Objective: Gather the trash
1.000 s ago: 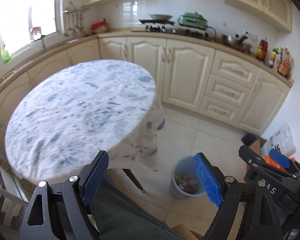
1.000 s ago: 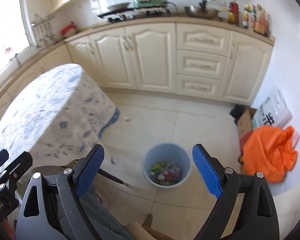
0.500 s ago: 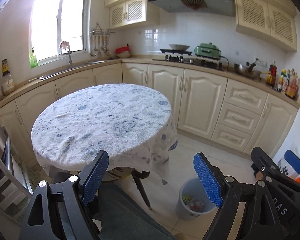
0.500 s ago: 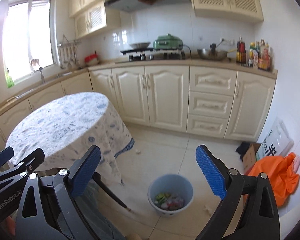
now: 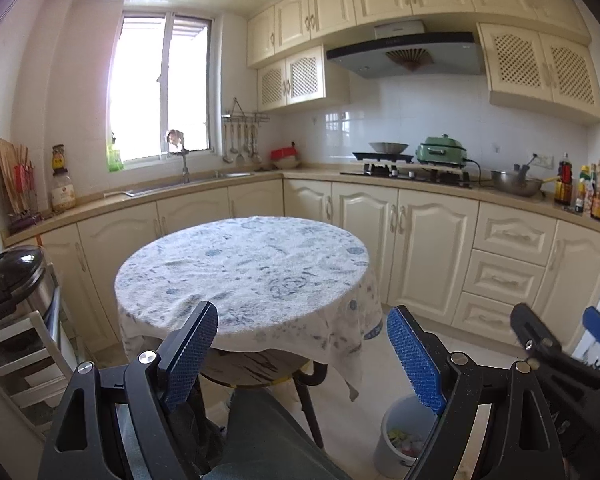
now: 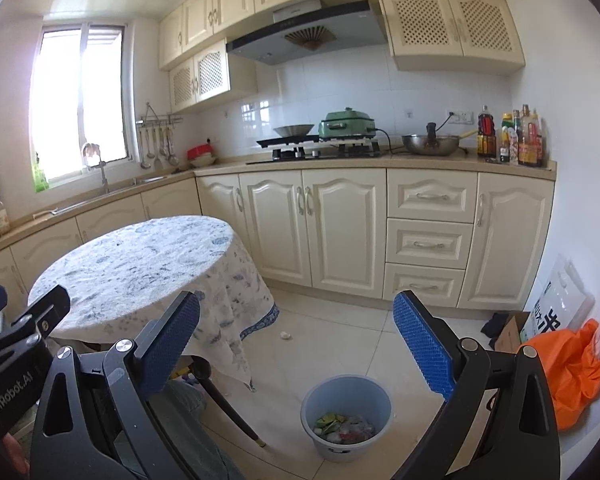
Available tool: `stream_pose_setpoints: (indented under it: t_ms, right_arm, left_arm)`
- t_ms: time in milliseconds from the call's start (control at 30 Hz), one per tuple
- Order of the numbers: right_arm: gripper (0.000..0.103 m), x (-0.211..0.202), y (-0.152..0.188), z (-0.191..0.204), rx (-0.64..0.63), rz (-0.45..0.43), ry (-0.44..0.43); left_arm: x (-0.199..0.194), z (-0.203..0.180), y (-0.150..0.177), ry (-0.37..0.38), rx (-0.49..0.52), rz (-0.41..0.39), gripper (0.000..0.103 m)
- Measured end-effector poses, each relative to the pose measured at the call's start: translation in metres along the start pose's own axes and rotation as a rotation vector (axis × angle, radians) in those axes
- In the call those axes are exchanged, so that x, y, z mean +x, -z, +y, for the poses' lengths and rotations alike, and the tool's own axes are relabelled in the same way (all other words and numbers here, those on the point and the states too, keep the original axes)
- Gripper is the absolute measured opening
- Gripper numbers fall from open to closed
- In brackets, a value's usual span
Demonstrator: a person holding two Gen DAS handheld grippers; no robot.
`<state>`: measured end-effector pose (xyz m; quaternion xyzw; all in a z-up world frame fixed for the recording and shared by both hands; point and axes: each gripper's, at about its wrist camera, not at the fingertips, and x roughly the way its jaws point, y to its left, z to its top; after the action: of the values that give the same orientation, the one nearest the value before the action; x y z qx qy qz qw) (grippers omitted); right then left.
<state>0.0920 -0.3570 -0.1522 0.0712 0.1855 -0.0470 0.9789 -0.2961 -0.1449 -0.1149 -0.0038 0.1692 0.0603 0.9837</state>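
A pale blue bin [image 6: 314,398] stands on the floor tiles right of the round table [image 6: 140,268], with mixed wrappers [image 6: 344,428] inside. A small white scrap [image 6: 285,335] lies on the floor beyond it, near the hanging cloth. My right gripper [image 6: 296,300] hovers above and before the bin, open, nothing between its blue pads. My left gripper [image 5: 300,320] faces the table [image 5: 244,272], open and empty. In the left wrist view the bin [image 5: 384,452] sits low, partly behind the right finger. The tabletop shows no loose items.
Cream cabinets [image 6: 340,232] and a counter with stove and bottles run along the back. An orange bag [image 6: 568,372] and a cardboard box [image 6: 508,332] lie against the right wall. A rack with a black appliance [image 5: 8,276] stands left. A person's leg [image 5: 260,432] is under the grippers.
Both views have tilted up from the floor and table toward the kitchen wall. The left gripper has drawn back from the table. The right jaws stand slightly wider.
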Motion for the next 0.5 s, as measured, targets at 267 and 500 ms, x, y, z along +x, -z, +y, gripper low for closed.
stream_pose_setpoints:
  t_ms: [267,500]
  right_arm:
    - [0.100,0.002,0.001,-0.017,0.044,-0.002,0.040]
    - [0.100,0.002,0.007,-0.019,0.047,-0.006,0.015]
  left_arm:
    - [-0.004,-0.011,0.026,0.010,0.007,-0.046,0.084]
    - [0.005,-0.008,0.049,0.008,-0.034,-0.071,0.084]
